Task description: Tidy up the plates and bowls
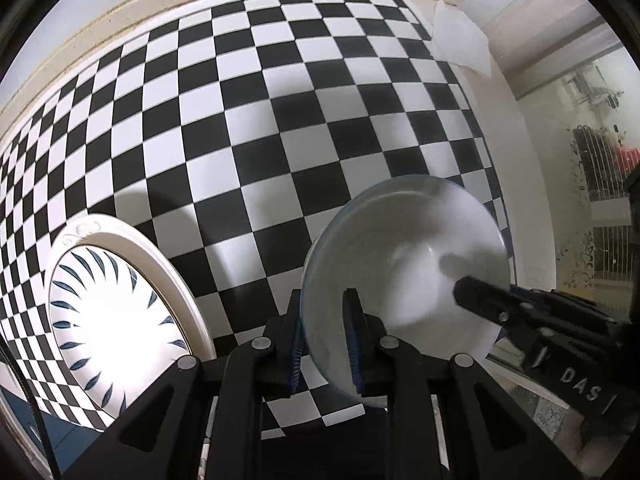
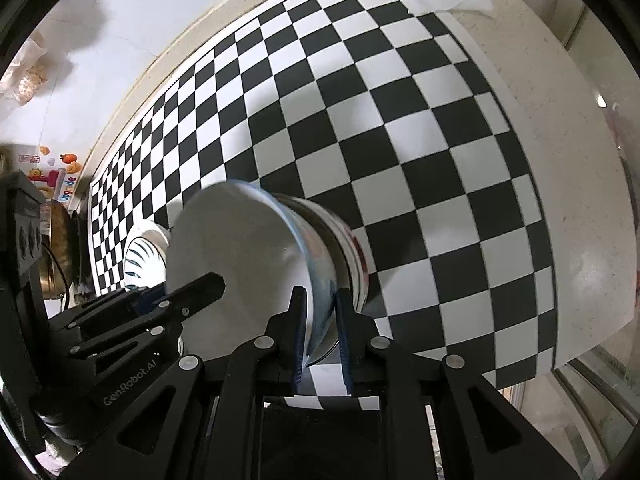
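Observation:
A white bowl with a blue rim (image 1: 400,252) is held above the checkered cloth by both grippers. My left gripper (image 1: 326,340) is shut on its near rim. My right gripper (image 2: 322,336) is shut on the opposite rim of the same bowl (image 2: 236,236), and one of its fingers (image 1: 480,296) reaches into the bowl in the left wrist view. The left gripper's finger (image 2: 196,290) shows likewise in the right wrist view. A white plate with blue leaf marks (image 1: 116,320) lies on the cloth to the left; it also shows in the right wrist view (image 2: 144,256).
The black-and-white checkered cloth (image 1: 280,120) covers a white counter (image 2: 580,200). A white tissue (image 1: 460,36) lies at the far right corner. A wall runs along the back. A brass pot (image 2: 60,252) and packets stand beyond the cloth's left end. A glass door (image 1: 592,160) is right.

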Tool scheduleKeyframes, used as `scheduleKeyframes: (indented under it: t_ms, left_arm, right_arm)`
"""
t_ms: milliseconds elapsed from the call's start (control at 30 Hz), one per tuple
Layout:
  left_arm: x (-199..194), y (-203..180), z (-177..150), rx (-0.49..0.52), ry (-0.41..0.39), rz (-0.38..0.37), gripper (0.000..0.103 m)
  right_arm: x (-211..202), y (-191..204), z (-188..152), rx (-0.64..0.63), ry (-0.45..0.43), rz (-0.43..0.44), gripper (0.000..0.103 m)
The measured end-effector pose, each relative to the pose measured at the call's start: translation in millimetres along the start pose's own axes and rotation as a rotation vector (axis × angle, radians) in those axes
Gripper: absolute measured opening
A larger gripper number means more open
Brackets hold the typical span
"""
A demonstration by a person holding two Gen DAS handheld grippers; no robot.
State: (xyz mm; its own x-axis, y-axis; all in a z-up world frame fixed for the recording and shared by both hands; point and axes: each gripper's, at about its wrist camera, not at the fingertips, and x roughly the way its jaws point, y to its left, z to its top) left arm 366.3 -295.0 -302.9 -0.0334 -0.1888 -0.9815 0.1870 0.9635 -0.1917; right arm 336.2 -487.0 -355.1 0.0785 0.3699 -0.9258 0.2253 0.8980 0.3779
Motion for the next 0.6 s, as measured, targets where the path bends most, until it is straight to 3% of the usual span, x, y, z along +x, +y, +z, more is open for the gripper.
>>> scheduleKeyframes:
  t_ms: [400,600]
  left_arm:
    - [-6,2,-4,-0.008,-0.002,-0.014,0.017]
    - [-39,2,-19,0.016,-0.076,0.003,0.017]
  right_arm:
    - [-8,7,-3,-0.027,-0.016,-0.041,0.018]
    - [-28,17,-13,-0.073,-0.066,-0.075,0.018]
